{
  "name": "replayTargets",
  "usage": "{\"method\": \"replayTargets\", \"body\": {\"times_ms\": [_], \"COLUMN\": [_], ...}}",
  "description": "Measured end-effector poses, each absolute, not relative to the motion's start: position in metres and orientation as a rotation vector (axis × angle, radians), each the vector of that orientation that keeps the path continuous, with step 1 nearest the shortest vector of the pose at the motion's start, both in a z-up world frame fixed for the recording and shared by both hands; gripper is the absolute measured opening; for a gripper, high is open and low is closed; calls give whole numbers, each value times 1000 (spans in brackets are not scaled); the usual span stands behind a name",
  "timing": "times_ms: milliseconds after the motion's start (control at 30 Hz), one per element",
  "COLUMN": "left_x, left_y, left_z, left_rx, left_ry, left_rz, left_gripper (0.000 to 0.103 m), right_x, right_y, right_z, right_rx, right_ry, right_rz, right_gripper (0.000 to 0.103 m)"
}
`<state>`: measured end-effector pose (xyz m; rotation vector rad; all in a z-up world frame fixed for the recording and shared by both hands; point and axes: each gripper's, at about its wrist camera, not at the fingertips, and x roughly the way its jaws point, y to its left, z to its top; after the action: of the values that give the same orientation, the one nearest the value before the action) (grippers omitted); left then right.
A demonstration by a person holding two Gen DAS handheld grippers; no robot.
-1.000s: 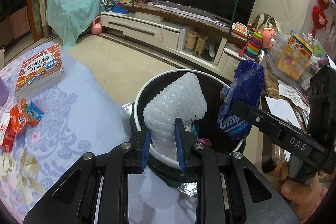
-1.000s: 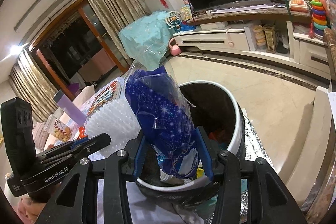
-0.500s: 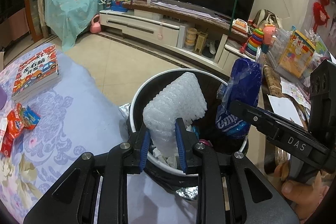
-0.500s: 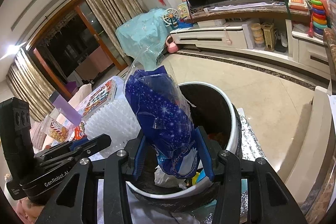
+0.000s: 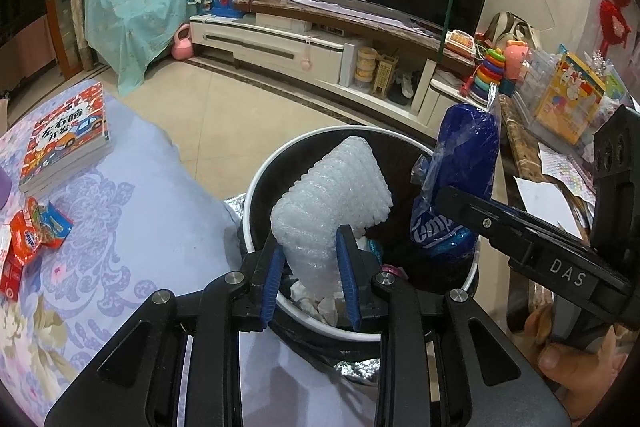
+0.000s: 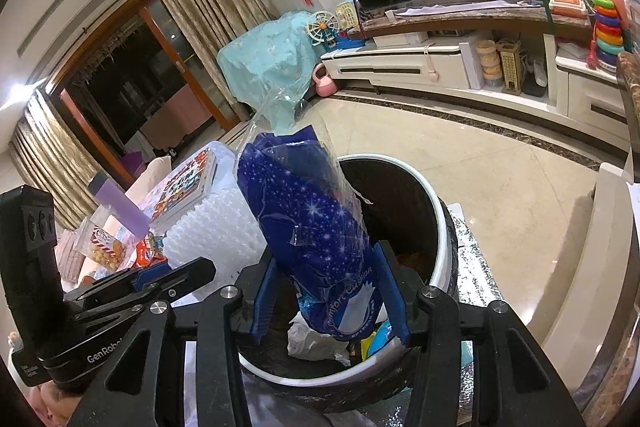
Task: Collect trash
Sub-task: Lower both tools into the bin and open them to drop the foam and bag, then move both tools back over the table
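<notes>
While both grippers hang over the white-rimmed bin [image 5: 256, 187] at the desk's edge, the left gripper [image 5: 310, 281] has its jaws opening, the bubble wrap [image 5: 332, 195] between them and its lower end touching crumpled paper in the bin. The right gripper [image 6: 330, 301] clenches a blue plastic bag [image 6: 308, 223] above the bin's mouth. Only the left view shows a book [image 5: 68, 139] and red snack packets [image 5: 30, 243] on the desk [image 5: 132, 211]; only the right view shows the bag's starry print.

Foam wrap [image 5: 332, 203] left of bag [image 5: 460, 187], both over bin [image 5: 260, 183].
</notes>
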<state>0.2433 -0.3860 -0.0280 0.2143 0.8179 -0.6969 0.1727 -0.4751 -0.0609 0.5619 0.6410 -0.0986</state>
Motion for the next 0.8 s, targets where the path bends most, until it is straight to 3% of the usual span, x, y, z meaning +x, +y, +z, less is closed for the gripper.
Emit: {"method": "replayTargets", "body": {"times_ms": [100,167,300,400,800], "left_x": [245,245,244,243,238], "left_y": [-386,-387,-384,-381,-338], "left_z": [-28,-29,-29,-29,-32], "left_rx": [215,215,221,218,174], "left_ry": [818,821,814,814,826], "left_rz": [-694,-691,-691,-686,-636], "left_gripper": [28,37,51,62,69], "right_x": [172,172,173,171,154], "right_y": [-476,-478,-482,-483,-477], "right_z": [-62,-63,-67,-66,-55], "right_rx": [564,568,597,592,592], "right_ry": [637,638,652,647,609], "right_rz": [-103,-107,-103,-111,-123], "right_gripper": [50,52,73,73,88]}}
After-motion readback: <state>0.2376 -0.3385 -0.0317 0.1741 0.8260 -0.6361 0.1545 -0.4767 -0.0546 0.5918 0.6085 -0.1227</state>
